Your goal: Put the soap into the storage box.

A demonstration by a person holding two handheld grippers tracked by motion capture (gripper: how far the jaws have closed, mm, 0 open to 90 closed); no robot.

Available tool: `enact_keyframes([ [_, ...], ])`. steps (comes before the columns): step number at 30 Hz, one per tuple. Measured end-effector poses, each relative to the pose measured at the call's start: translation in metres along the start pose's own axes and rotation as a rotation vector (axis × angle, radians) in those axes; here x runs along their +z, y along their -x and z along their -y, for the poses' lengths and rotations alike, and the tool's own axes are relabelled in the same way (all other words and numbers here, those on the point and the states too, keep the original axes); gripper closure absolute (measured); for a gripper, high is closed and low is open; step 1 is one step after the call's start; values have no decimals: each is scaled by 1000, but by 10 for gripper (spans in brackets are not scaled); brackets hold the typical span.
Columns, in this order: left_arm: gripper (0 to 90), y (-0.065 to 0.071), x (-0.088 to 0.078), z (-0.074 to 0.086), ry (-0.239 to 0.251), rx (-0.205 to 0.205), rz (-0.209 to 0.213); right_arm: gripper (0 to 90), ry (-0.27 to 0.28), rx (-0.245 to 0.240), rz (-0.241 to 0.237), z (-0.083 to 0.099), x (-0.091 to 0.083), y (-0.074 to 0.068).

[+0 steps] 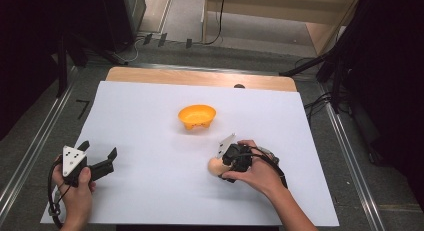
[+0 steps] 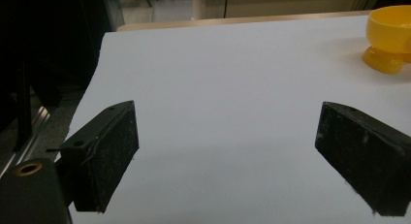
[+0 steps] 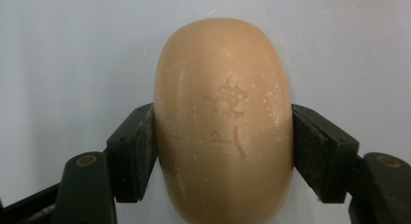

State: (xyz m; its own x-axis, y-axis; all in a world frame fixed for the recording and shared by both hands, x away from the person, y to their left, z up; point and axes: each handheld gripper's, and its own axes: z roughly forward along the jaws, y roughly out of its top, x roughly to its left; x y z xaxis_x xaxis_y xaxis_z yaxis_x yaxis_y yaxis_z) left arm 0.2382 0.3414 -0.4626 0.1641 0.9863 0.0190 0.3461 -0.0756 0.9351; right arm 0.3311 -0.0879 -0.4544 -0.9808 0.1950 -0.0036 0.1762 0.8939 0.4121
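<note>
Across the white sheet covering the table, the orange bowl stands near the middle, well apart from both hands. At the near left the left gripper hovers with its jaws spread wide on nothing. At the near right the right gripper pinches the smooth tan soap bar by its rounded sides; I judge that such a slick, curved bar could squirt out if squeezed unevenly.

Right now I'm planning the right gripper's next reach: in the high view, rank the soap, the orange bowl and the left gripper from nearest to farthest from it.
1. Soap: between the right gripper's jaws.
2. Orange bowl: up the sheet, slightly left.
3. Left gripper: far left, near the sheet's edge.
</note>
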Motion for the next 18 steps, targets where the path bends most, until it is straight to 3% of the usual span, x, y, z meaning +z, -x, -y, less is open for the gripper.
enact_keyframes([
  [8, 89, 0, 0, 0, -2, -1, 3, 326, -28, 2, -11, -4, -1, 0],
  [18, 89, -1, 0, 0, -2, 0, 5, 327, 5, -35, 7, -14, -12, 6],
])
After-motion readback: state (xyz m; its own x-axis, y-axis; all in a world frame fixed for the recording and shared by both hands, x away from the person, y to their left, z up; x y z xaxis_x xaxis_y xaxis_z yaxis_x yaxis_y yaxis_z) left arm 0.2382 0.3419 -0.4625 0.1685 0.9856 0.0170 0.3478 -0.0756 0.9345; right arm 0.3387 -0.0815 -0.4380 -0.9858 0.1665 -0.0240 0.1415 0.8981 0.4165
